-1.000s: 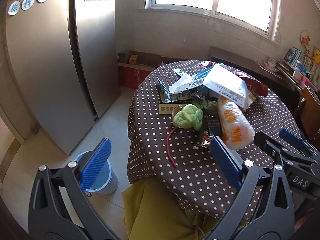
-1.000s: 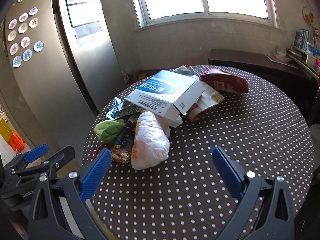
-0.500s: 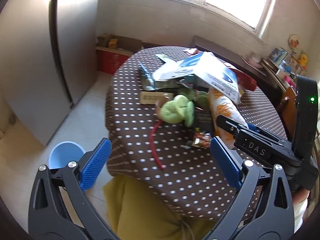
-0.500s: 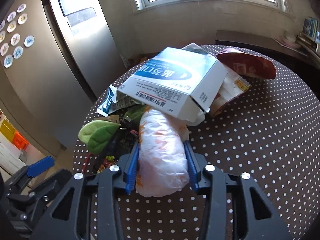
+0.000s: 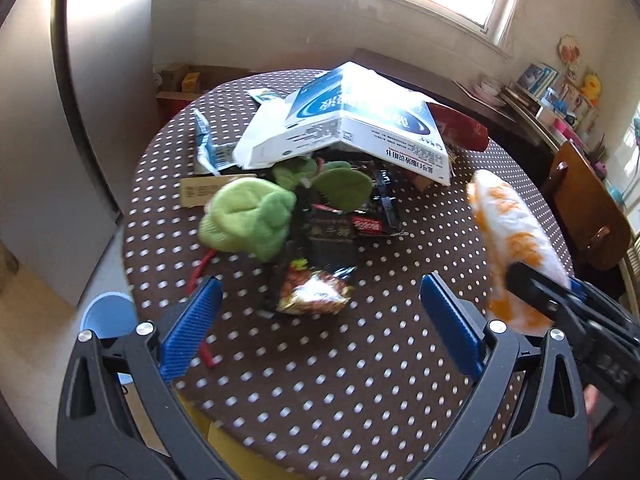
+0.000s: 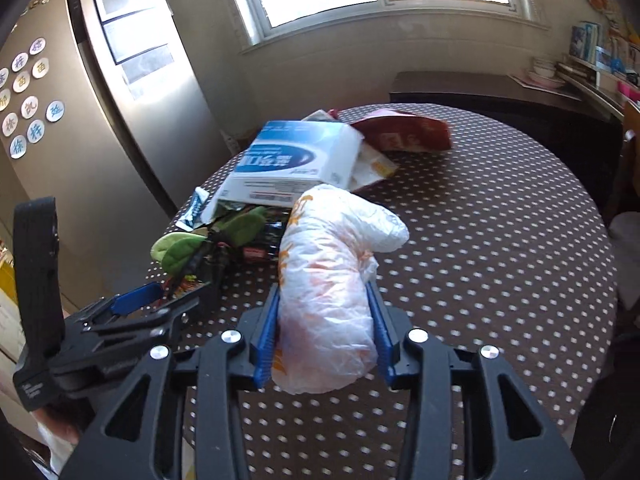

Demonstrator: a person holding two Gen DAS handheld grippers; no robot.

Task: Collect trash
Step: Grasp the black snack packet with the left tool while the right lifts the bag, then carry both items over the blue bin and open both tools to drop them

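Observation:
My right gripper [image 6: 326,344] is shut on a white plastic bag with orange print [image 6: 324,280] and holds it above the brown polka-dot table [image 6: 500,260]. The bag also shows in the left wrist view [image 5: 512,236], at the right. My left gripper [image 5: 318,320] is open and empty over the table's near edge, just in front of a foil snack wrapper [image 5: 316,292]. Behind it lie dark wrappers [image 5: 344,224], a green plush toy [image 5: 248,216], a white-and-blue carton [image 5: 348,124] and a red bag [image 5: 460,128].
A blue trash bin [image 5: 106,316] stands on the floor at the left, below the table edge. A steel fridge [image 6: 132,92] is at the left. A wooden chair [image 5: 588,200] and a cluttered shelf [image 5: 560,100] are at the right. A yellow cloth [image 5: 240,452] hangs below the table edge.
My right gripper closed on the white bag and lifted it away from the pile. My left gripper moved forward over the table edge, towards the wrappers.

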